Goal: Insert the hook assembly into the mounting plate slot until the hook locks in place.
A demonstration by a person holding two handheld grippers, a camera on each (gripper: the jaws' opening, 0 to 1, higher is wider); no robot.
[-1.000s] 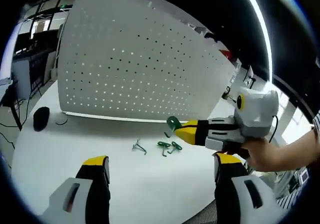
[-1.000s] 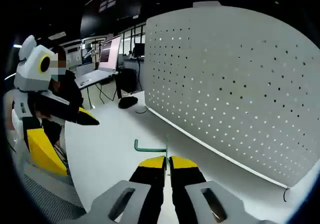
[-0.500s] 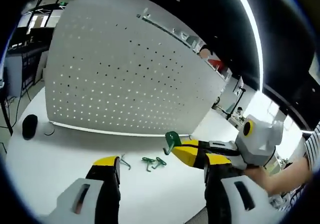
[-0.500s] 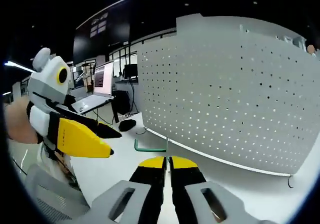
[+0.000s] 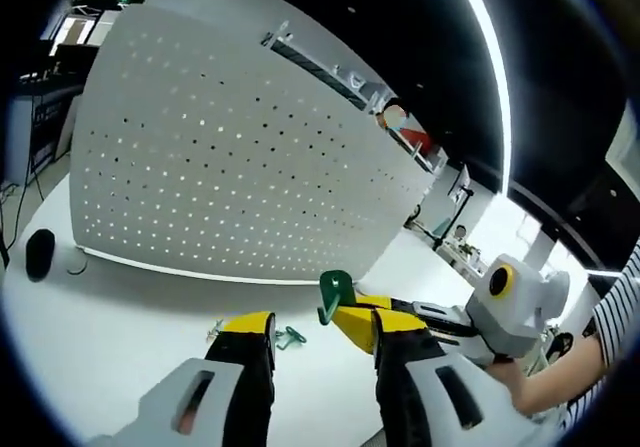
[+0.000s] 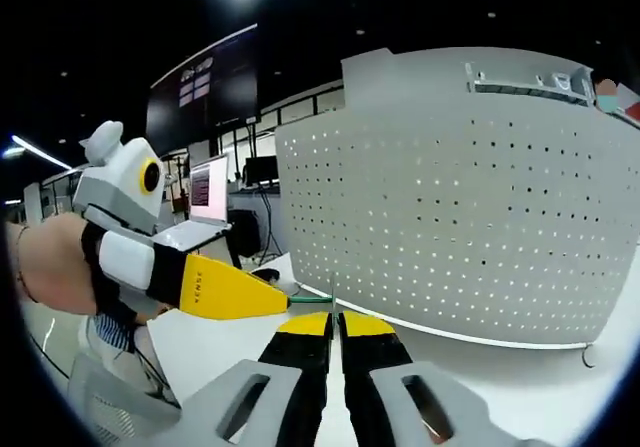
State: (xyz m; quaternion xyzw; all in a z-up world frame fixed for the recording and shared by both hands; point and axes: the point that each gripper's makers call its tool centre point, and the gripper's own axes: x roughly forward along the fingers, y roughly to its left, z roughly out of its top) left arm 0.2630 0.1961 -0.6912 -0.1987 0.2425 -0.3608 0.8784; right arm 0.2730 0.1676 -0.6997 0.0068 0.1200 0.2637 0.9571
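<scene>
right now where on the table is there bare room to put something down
Bare white table runs along the pegboard's foot, between the black mouse and the loose hooks. Crowded spot: by those hooks, where the left tongs meet the right tongs holding the green hook.

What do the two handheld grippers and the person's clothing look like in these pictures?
The left gripper has grey moulded arms with dark slots, black fingers and yellow tips. The right gripper is built the same, with a white and grey housing bearing a yellow ring. The person wears a striped sleeve, white with dark stripes.
</scene>
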